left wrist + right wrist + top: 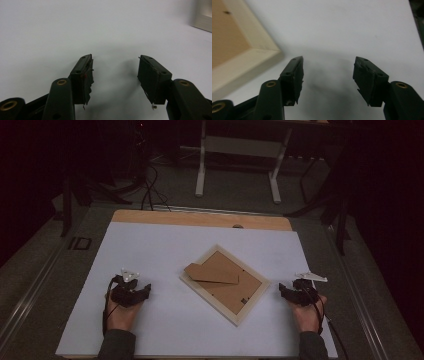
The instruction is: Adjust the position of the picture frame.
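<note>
Left gripper [131, 289]: black two-jaw body, grey three-cornered plate on top, black cable along the wrist. Right gripper [299, 291]: same black build, pale plate, black cable trailing toward the near edge. Both forearms in dark grey-green sleeves. Close up, jaws are matte black with ribbed, frayed pads [88, 80], brass-coloured pivot bushings, small screw holes; right gripper pads [367, 82] likewise worn.

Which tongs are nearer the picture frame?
Right. The right tongs sit just off the picture frame, at its right corner; the left tongs lie farther away, to its left.
</note>
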